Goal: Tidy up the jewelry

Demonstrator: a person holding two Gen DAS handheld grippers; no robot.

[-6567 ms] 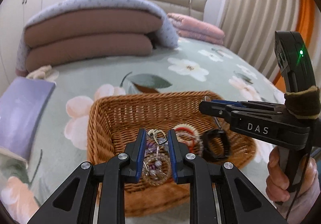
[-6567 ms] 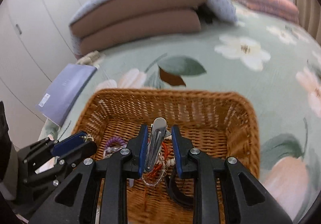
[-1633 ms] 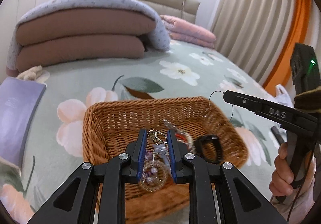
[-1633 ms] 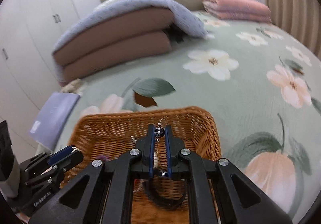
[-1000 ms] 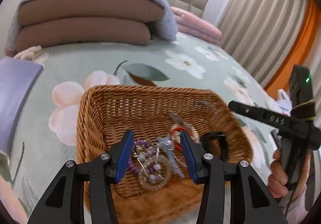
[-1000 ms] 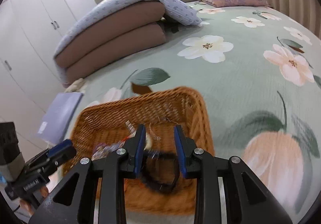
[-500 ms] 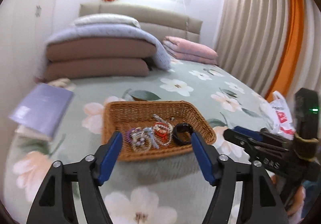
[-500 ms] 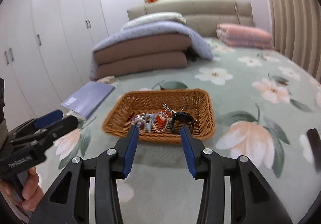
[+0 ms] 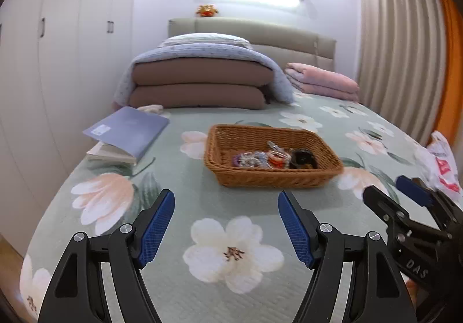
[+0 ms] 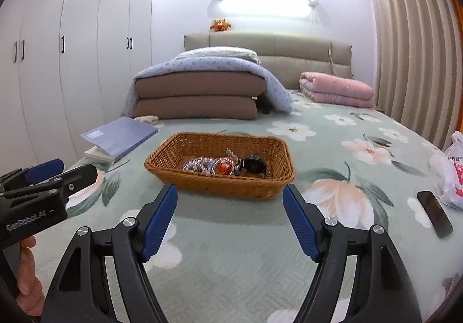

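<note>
A brown wicker basket (image 9: 272, 178) sits on the flowered bedspread; it also shows in the right wrist view (image 10: 220, 187). Inside lies a pile of jewelry (image 9: 262, 158): beaded bracelets, a red piece, a silver clip and a black band (image 10: 254, 165). My left gripper (image 9: 225, 224) is wide open and empty, well back from the basket above the bedspread. My right gripper (image 10: 230, 220) is also wide open and empty, just in front of the basket. Each gripper shows at the edge of the other's view, the right one (image 9: 405, 201) and the left one (image 10: 49, 172).
A purple folder (image 9: 127, 127) lies on books at the left. Folded brown and blue quilts (image 10: 199, 91) and a pink blanket (image 10: 335, 90) lie at the headboard. A black phone (image 10: 434, 217) and a plastic bag (image 10: 454, 169) lie at the right. White wardrobes stand at the left.
Both grippers let go of their jewelry pieces into the basket, opened wide and pulled back and up away from it; the basket now looks small and far.
</note>
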